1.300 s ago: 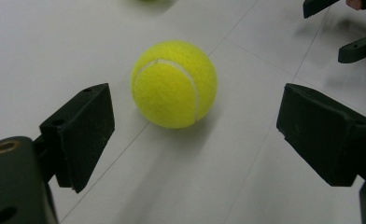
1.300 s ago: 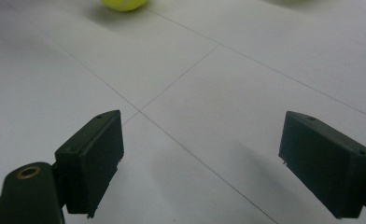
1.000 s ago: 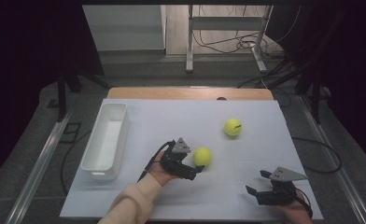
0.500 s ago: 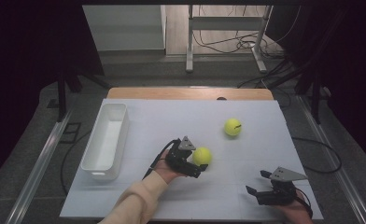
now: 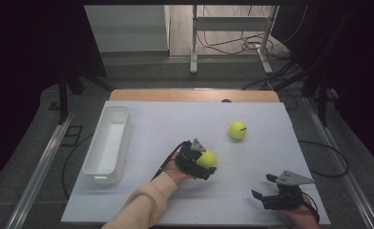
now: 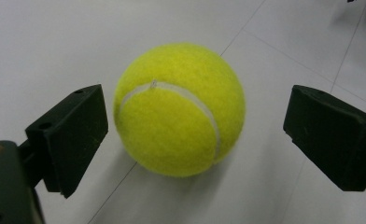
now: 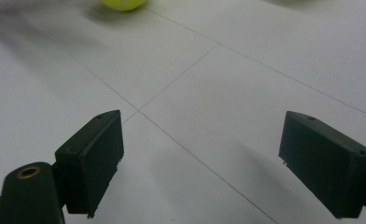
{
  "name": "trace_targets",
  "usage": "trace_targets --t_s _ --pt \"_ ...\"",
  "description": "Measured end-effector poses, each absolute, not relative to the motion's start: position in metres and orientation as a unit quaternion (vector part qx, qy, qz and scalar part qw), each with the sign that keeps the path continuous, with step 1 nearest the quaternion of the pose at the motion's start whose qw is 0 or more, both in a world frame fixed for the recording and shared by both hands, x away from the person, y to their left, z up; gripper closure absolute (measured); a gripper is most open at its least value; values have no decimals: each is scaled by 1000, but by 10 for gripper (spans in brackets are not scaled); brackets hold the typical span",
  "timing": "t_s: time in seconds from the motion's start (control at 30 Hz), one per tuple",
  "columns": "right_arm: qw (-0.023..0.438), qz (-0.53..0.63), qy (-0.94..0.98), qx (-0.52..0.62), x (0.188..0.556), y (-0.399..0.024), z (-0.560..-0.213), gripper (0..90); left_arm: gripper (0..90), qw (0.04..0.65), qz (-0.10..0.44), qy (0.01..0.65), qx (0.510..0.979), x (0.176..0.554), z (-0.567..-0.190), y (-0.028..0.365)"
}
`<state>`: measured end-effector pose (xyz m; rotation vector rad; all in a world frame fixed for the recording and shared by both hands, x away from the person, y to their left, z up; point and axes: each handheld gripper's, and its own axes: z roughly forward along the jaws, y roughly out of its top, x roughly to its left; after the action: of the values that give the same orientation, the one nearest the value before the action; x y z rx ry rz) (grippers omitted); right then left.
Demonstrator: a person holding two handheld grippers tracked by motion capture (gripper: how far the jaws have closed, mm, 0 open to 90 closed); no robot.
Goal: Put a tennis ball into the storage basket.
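A yellow tennis ball (image 5: 206,159) (image 6: 179,109) rests on the white table between the jaws of my left gripper (image 5: 208,165) (image 6: 197,123). The jaws have just been opening and stand wide, with a gap to the ball on each side. A second tennis ball (image 5: 238,130) (image 7: 123,3) lies farther back on the right. My right gripper (image 5: 261,186) (image 7: 200,149) sits low at the table's front right, open, with bare table between its jaws.
A long white bin (image 5: 97,143) stands along the left side of the table (image 5: 166,124). Thin seam lines cross the tabletop. Beyond the far edge are a wooden strip, cables and a metal stand on the floor.
My left gripper has slid to the right toward the near ball, so that its jaws now flank it. The ball and my right gripper have stayed where they were.
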<state>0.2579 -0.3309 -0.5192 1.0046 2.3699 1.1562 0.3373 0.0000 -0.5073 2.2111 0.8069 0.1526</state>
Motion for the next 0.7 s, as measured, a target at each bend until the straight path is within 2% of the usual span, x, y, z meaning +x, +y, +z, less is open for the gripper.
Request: trace_targets --t_s 0.4,0.5,0.57,0.7 --pt "158 404 829 353 258 -331 -519 142 83 373 49 324 868 347 -516 -8" --pt "159 404 829 352 258 -331 -519 143 139 377 51 323 867 347 -516 -8" --pt "159 404 829 352 258 -331 -519 143 237 381 61 323 864 347 -514 -6" --pt "158 406 828 352 258 -332 -519 143 261 382 58 328 862 348 -514 -3"
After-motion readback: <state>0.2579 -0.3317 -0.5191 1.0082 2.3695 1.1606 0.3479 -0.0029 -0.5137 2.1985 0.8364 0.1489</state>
